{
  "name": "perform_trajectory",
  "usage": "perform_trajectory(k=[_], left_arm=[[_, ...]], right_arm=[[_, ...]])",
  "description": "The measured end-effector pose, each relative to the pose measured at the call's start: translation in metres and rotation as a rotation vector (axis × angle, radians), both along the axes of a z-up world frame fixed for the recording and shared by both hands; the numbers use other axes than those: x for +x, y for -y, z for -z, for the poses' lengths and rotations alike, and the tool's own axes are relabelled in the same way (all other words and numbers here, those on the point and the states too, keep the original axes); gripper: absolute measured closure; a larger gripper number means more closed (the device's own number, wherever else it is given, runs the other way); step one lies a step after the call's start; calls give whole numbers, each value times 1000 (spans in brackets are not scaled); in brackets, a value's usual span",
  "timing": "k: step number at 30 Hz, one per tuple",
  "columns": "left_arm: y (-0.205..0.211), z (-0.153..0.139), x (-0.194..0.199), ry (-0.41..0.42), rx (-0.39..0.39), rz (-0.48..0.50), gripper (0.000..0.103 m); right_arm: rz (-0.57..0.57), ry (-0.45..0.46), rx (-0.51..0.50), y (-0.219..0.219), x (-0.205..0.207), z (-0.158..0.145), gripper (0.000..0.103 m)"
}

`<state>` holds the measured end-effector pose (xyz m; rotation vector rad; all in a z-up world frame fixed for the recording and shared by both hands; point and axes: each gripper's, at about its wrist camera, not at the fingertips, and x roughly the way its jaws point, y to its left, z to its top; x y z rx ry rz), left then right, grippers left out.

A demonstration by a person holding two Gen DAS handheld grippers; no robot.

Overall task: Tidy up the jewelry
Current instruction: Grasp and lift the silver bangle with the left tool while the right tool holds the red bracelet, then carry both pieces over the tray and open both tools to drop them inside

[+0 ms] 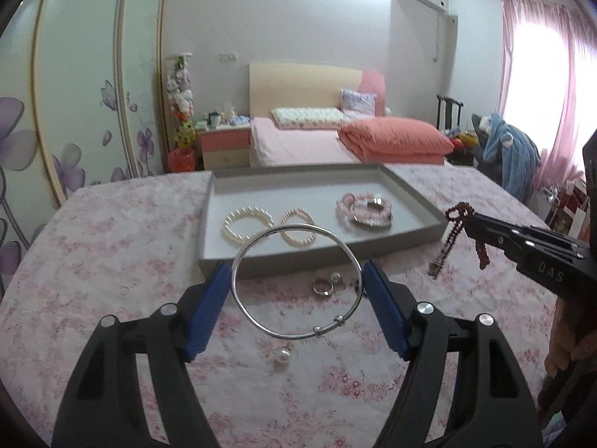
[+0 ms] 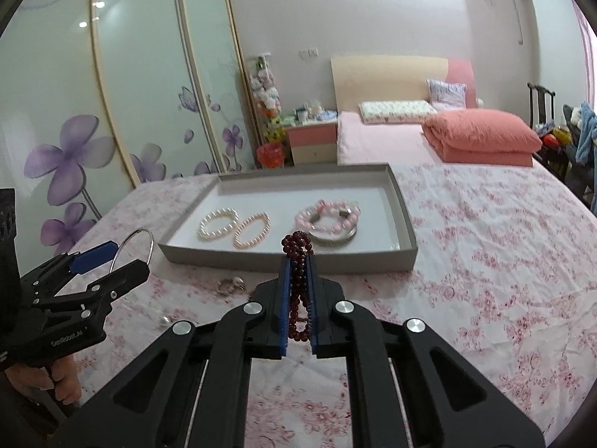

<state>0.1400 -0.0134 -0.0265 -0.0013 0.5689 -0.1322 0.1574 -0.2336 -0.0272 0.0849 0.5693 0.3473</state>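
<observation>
Silver bangle (image 1: 296, 280) spans the left jaws, garnet strand (image 2: 298, 291) fills the right; two pearl bracelets (image 1: 248, 224) trayed

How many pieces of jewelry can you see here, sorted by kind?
Pearl bracelets in the tray: 2 (white, peach)
Pink bead bracelet pile: 1 pile, count unclear
Silver bangle, held: 1
Dark red bead strand, held: 1
Rings on cloth: about 2
Loose pearl: 1
Total: about 8
</observation>
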Motion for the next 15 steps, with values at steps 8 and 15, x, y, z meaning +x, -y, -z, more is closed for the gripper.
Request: perform_trajectory(k=[8, 15], left_arm=[[-8, -26, -11, 101, -8, -65, 32], [-6, -40, -14, 160, 6, -95, 32]], right_arm=[[10, 142, -11, -9, -16, -28, 94], [39, 268, -46, -17, -22, -43, 94]])
